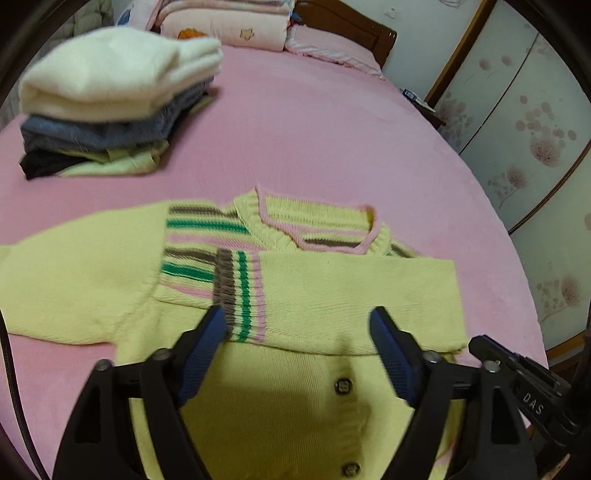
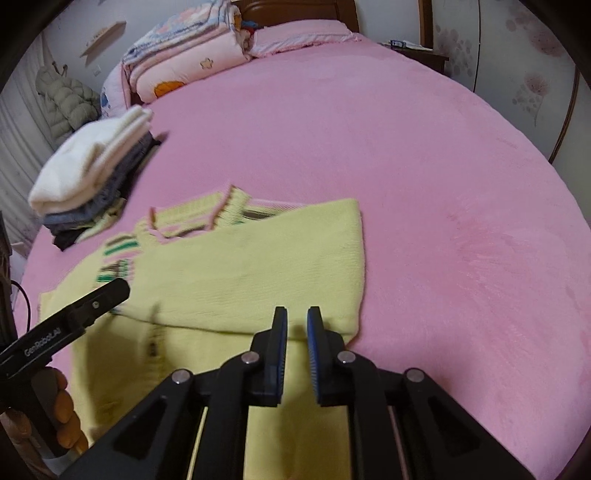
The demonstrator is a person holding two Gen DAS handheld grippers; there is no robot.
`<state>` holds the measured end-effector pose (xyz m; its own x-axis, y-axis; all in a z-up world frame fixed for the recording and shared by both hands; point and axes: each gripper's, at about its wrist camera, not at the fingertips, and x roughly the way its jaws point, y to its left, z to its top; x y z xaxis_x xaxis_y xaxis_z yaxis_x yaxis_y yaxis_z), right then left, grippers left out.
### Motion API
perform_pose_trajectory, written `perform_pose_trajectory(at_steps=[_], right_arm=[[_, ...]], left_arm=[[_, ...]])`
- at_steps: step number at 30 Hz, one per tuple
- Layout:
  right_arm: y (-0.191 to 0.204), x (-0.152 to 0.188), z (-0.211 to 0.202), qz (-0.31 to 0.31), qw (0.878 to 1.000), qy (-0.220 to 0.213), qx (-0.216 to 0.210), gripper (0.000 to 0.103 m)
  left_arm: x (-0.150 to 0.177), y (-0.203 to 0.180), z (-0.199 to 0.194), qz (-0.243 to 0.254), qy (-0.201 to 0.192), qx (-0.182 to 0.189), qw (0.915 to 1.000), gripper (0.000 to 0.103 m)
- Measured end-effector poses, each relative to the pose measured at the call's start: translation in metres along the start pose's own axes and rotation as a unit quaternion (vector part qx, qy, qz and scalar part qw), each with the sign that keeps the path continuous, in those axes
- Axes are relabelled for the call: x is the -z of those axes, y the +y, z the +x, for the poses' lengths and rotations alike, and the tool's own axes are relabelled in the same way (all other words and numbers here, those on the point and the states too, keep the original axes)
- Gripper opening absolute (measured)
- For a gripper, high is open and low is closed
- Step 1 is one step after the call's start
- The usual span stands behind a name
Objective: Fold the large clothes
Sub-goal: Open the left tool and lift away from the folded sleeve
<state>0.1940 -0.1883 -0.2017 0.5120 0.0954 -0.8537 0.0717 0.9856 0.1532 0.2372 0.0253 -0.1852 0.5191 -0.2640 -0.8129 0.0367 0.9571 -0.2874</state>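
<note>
A yellow knit cardigan (image 1: 288, 402) with green, brown and pink stripes lies face up on the pink bed (image 1: 332, 140). Its right sleeve (image 1: 354, 302) is folded across the chest; the other sleeve (image 1: 74, 273) lies spread to the left. My left gripper (image 1: 297, 317) is open and empty, just above the folded sleeve's striped cuff. My right gripper (image 2: 296, 317) hovers over the cardigan (image 2: 258, 266) near its right edge, jaws nearly closed with a narrow gap, holding nothing. The left gripper's body (image 2: 74, 317) shows at the left of the right wrist view.
A stack of folded clothes (image 1: 110, 103), white on top, sits at the far left of the bed, also in the right wrist view (image 2: 92, 166). Folded quilts and pillows (image 1: 229, 22) lie at the headboard. A wardrobe (image 1: 524, 147) stands at the right.
</note>
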Motion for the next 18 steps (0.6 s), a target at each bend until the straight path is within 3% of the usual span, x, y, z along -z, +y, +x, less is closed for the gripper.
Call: perform_pose_trajectory(at_steps=[5, 9, 14, 18], right_arm=[[0.018, 0.006, -0.031, 0.016, 1.000, -0.005, -0.019, 0.011], [0.029, 0.011, -0.055, 0.036, 0.998, -0.013, -0.042, 0.011], [0.043, 0.017, -0.082, 0.047, 0.997, -0.022, -0.056, 0.012], [0.055, 0.023, -0.103, 0.045, 0.997, -0.036, -0.060, 0.032]], left_arm=[[-0.002, 0.002, -0.045, 0.001, -0.004, 0.001, 1.0000, 0.091], [-0.003, 0.005, -0.071, 0.003, 0.008, -0.008, 0.9999, 0.092], [0.007, 0.004, -0.112, 0.016, -0.009, -0.020, 0.9996, 0.092], [0.016, 0.005, -0.135, 0.021, -0.008, -0.029, 0.9993, 0.092]])
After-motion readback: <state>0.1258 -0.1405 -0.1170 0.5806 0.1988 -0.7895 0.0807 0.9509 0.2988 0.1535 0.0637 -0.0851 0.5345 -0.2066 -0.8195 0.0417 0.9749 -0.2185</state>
